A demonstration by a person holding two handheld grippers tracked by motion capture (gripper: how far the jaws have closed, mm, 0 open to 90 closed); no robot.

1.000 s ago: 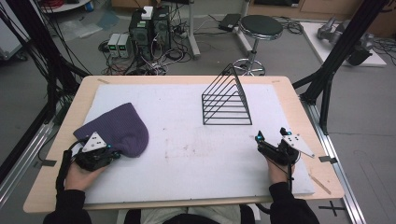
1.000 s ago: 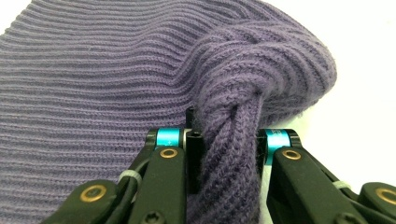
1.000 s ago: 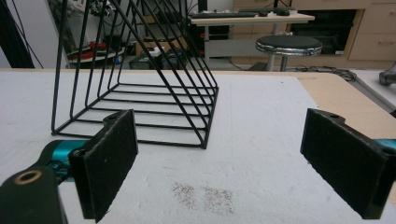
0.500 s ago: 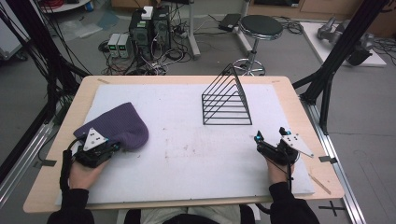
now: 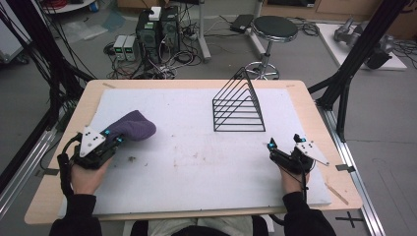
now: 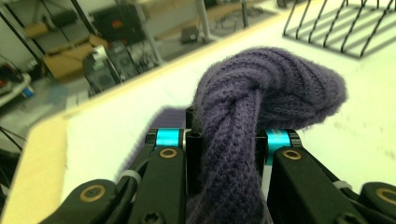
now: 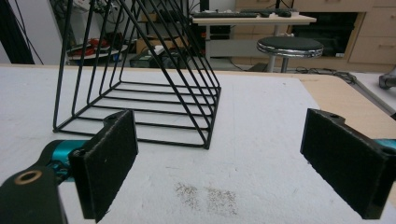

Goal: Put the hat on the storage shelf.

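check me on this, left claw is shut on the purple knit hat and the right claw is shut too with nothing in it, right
Not quite. The left claw is shut on the purple knit hat, but the right claw is open: the right gripper view shows its two jaws standing wide apart with nothing between them, facing the black wire rack.

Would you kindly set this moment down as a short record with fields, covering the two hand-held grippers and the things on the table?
left hand-held gripper: shut on the purple knitted cloth, bunched between its jaws
right hand-held gripper: open, nothing between its pads, low over the white mat
black wire rack: upright on the mat, apart from both grippers
table: wooden, mat laid on top
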